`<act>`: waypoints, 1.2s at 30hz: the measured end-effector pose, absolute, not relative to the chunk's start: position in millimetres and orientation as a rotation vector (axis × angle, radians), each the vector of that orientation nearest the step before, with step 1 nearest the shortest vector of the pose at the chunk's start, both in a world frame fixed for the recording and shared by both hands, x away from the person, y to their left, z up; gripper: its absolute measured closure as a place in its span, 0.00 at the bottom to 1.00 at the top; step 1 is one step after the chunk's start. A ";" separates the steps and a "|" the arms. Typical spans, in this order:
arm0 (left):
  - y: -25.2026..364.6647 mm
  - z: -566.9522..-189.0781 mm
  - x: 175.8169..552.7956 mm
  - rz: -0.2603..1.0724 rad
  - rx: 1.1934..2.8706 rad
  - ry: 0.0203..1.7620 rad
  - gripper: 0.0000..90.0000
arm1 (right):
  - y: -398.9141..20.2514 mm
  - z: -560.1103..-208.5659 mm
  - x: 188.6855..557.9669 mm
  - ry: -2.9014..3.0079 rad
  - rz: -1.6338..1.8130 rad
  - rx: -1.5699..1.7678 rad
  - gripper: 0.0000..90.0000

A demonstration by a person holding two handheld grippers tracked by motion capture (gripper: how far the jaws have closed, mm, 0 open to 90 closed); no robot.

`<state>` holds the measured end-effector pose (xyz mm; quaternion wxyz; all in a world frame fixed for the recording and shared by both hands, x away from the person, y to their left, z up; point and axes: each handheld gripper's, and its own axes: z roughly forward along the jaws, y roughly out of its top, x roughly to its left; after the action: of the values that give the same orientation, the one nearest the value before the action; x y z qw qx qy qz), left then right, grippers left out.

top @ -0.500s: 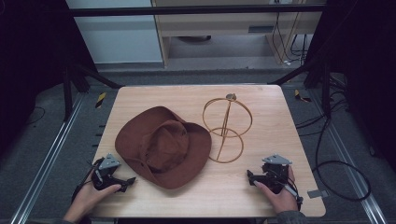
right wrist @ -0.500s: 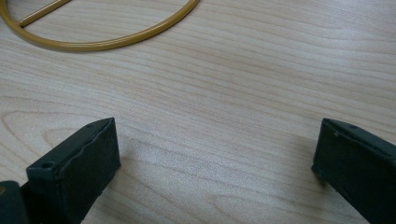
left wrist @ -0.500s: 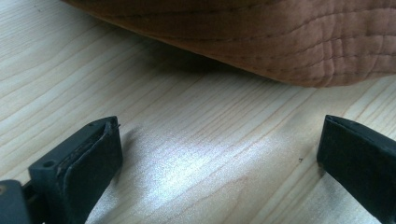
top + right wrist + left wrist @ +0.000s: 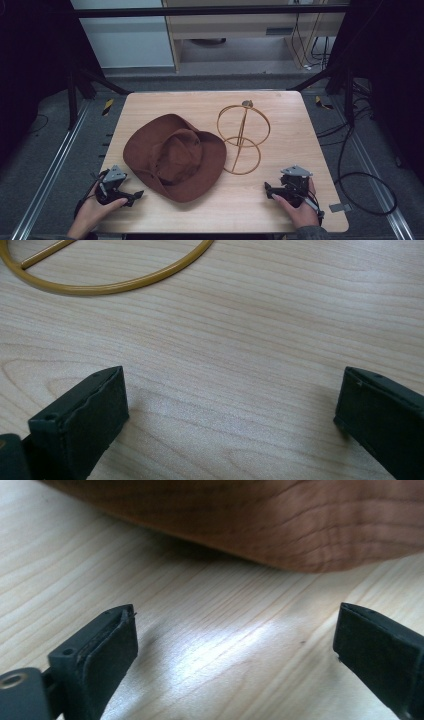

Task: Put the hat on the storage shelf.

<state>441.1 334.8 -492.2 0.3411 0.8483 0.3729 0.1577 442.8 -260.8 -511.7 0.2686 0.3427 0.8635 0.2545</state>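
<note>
While nothing on the surface has shifted since half a second ago, I note both hands parked at the near edge. Left gripper: jaws wide apart, empty, pointing at the brim of the brown hat close ahead. Hat lies left of centre, beside the wire stand. Right gripper: jaws wide apart, empty, near the stand's base ring. Work not yet begun.

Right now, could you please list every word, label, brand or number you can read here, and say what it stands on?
None: no readable text on the brown hat, the gold wire stand, the wooden table, or either gripper.
The black-and-yellow floor tags carry stripes, no letters.
</note>
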 end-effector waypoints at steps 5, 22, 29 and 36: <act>332.7 -484.8 433.8 0.419 2.170 0.929 0.06 | -260.9 -511.6 442.8 2.329 0.686 0.923 0.01; 337.8 -467.3 420.4 0.480 2.024 0.876 0.07 | -260.8 -511.7 442.8 2.329 0.686 0.924 0.01; 337.0 -467.2 420.8 0.477 2.026 0.870 0.06 | -260.9 -511.6 442.8 2.329 0.686 0.924 0.01; 337.6 -460.6 422.2 0.473 2.001 0.877 0.06 | -260.8 -511.7 442.8 2.329 0.686 0.924 0.01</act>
<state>422.2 337.6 -460.6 0.4378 0.8048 0.3528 0.1901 442.8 -260.8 -511.7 0.2687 0.3427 0.8635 0.2545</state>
